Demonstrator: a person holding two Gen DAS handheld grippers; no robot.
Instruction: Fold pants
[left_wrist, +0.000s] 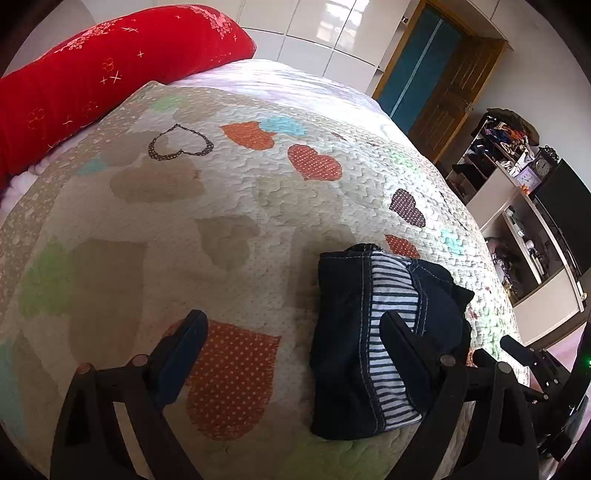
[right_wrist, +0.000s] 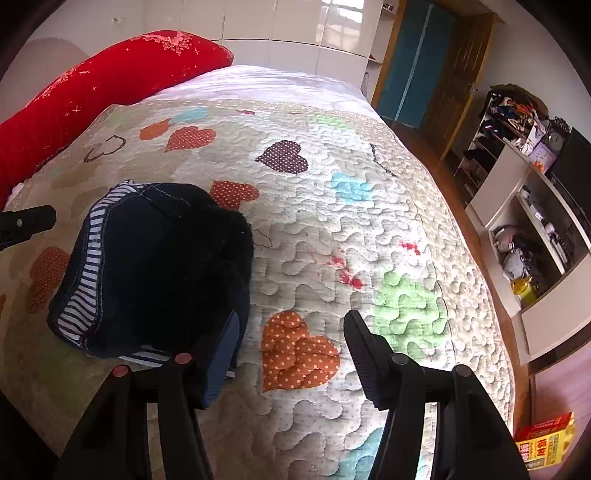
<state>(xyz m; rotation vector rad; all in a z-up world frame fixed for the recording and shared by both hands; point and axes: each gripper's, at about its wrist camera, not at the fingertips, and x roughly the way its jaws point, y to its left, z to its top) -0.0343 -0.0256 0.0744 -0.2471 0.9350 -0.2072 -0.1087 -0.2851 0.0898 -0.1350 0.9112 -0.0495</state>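
My left gripper's right finger covered part of the pants; shelf clutter was too small to identify.

A bed with a quilt patterned in hearts fills most of both views. A red pillow lies along its far left edge. Behind stand glossy white wardrobes, bright with window reflections. A wooden door stands open at the right. White shelves packed with clutter line the right wall, above a wooden floor.
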